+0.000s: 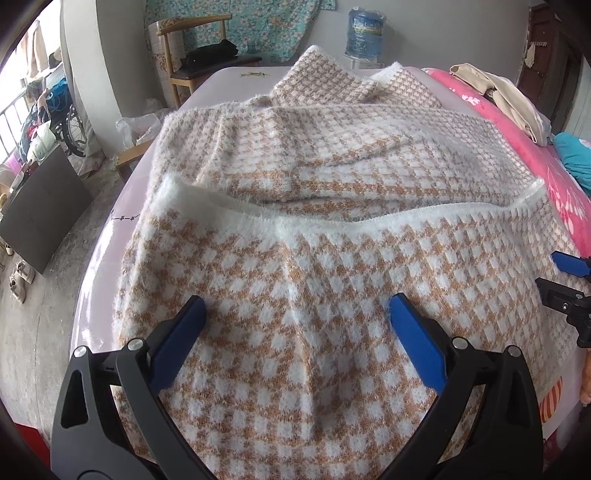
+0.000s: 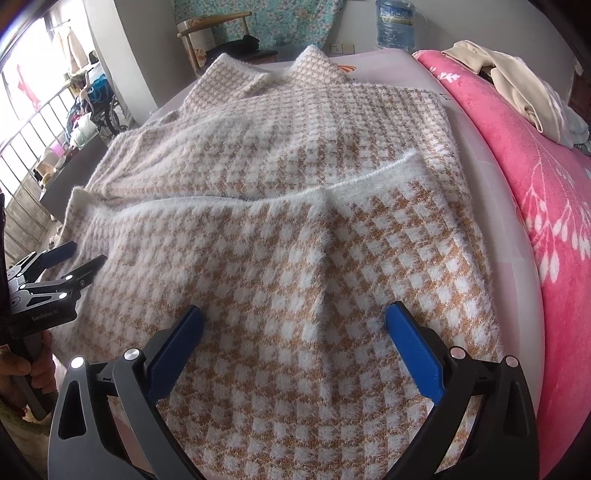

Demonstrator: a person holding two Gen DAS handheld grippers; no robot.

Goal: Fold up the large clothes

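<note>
On the bed [image 1: 96, 295] in front of you lies the fuzzy checked sweater [image 1: 314, 288], tan and white, spread over the pale pink sheet. Its near part is folded up over the rest, so the white hem band [image 1: 332, 218] runs across the middle of the garment, with the sleeves and collar lying beyond it toward the far end of the bed.

Your left gripper [image 1: 297, 317] hangs over the folded near part with its blue fingers [image 1: 417, 343] spread wide; nothing is pinched between them, only knit fabric lying beneath. Your right gripper [image 2: 295, 321] sits the same way over the same fold, its fingers [image 2: 413, 347] wide apart and gripping nothing. Each gripper shows at the edge of the other's view, just beside the sweater's side.

To the right of the sweater a pink floral blanket [image 2: 535, 206] runs along the bed, with a cream garment [image 2: 517, 85] heaped on it. Past the far end stand a wooden chair [image 1: 184, 55] and a blue water bottle [image 1: 364, 33].
</note>
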